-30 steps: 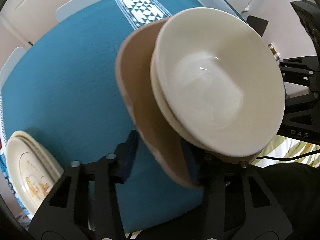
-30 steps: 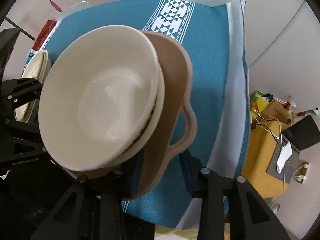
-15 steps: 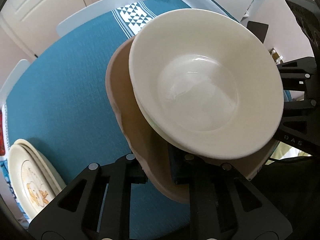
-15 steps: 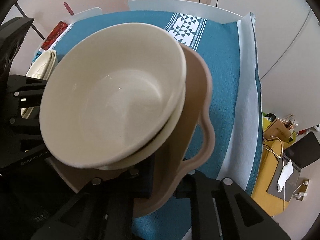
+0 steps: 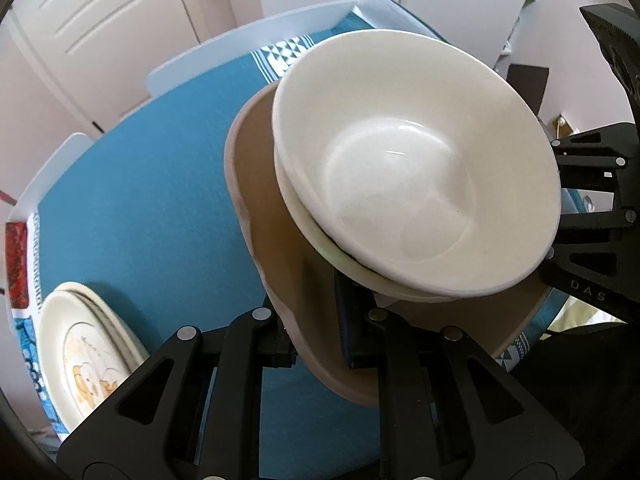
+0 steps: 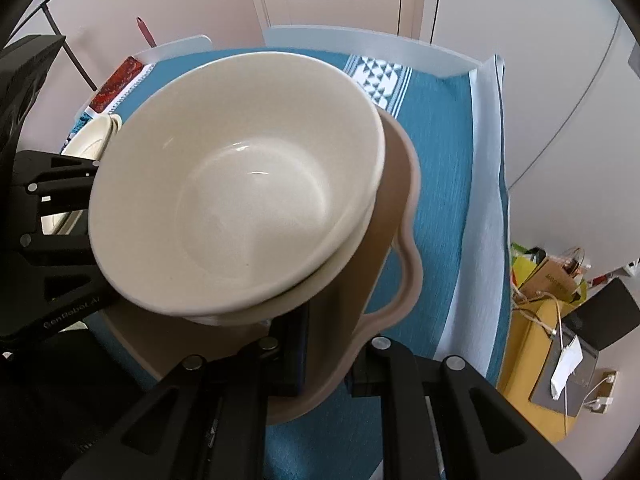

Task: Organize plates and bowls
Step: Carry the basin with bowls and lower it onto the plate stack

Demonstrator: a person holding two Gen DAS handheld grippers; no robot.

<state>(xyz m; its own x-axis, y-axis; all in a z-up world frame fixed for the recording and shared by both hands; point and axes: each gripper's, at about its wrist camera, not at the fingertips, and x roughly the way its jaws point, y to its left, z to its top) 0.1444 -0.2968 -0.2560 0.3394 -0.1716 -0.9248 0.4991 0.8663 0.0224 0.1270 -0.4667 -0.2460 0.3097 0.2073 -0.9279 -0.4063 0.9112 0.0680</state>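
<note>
Jaws: left gripper (image 5: 318, 344) and right gripper (image 6: 326, 360) each clenched on opposite rims of the brown tray (image 5: 264, 216); stacked cream bowls (image 5: 416, 184) ride between them above the blue tablecloth (image 5: 132, 184); plate stack (image 5: 84, 356) lies near-left, nearer the left hand

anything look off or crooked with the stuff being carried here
Yes: the cream bowls sit off-centre and tilted on the brown tray, their rims not lined up. The left hand-held gripper and right hand-held gripper pinch opposite tray edges. Nothing looks spilled or broken.
</note>
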